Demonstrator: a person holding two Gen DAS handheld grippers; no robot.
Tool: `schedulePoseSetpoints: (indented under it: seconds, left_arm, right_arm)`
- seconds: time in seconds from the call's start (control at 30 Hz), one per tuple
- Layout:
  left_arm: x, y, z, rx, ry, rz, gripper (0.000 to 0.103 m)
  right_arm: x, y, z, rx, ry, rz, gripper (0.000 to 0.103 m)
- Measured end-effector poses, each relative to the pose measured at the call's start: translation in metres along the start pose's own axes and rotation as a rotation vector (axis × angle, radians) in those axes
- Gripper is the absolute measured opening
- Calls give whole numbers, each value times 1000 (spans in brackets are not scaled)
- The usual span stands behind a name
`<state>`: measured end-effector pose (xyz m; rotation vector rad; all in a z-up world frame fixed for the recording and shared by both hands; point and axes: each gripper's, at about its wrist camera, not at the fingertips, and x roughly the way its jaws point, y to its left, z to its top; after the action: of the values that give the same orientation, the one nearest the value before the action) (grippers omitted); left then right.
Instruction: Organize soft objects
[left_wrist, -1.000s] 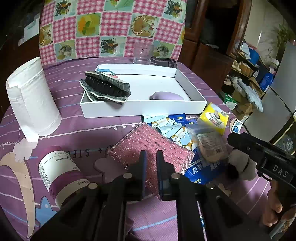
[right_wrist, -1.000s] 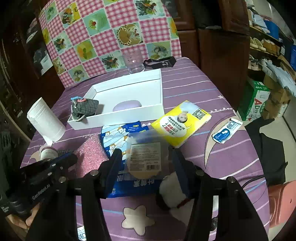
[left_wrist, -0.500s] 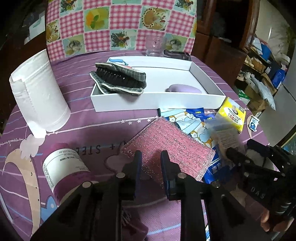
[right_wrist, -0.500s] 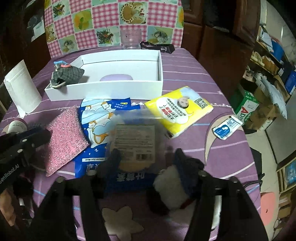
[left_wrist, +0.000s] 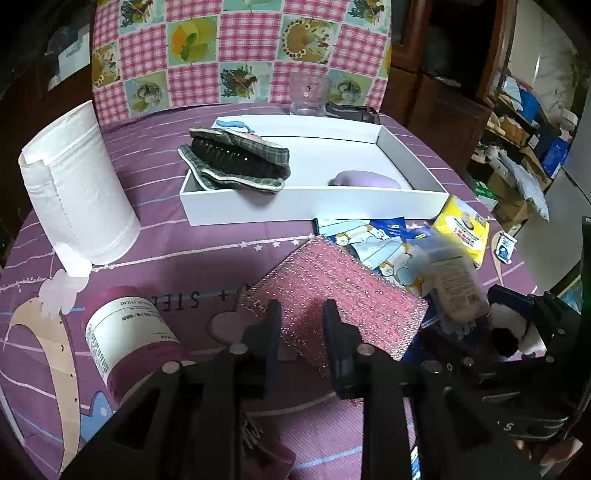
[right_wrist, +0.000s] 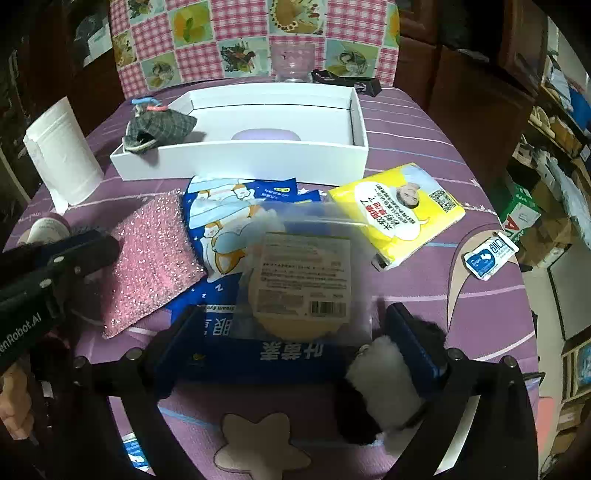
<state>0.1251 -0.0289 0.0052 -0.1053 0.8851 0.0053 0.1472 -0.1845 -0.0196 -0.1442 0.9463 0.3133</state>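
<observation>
The left gripper hangs over the near edge of the pink sponge, its jaws narrow and opening, the sponge beneath them but not pinched. The right gripper stands wide, jaws opening, straddling the clear packet with a round yellow puff; the pads do not press it. That packet lies on a blue pouch, and a black-and-white plush sits against the right finger. Beyond, toward the table's far edge, the white box holds a plaid pouch in its left end and a lilac lump. A yellow tissue pack lies toward the right edge, a paper roll at the left.
</observation>
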Motion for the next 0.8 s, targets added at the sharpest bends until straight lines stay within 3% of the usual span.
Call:
schedulePoseSetpoints:
  seconds: [0.1, 0.53, 0.8]
  left_arm:
    - [-4, 1, 0, -5, -25, 10, 38]
    - [-23, -5, 1, 19, -115, -95, 38]
    - [-23, -14, 0, 57, -89, -169, 38]
  right_arm:
    - [-1, 1, 0, -5, -2, 8, 99]
    - [-46, -11, 6, 83, -170, 28, 76]
    - [-56, -19, 4, 101, -157, 27, 63]
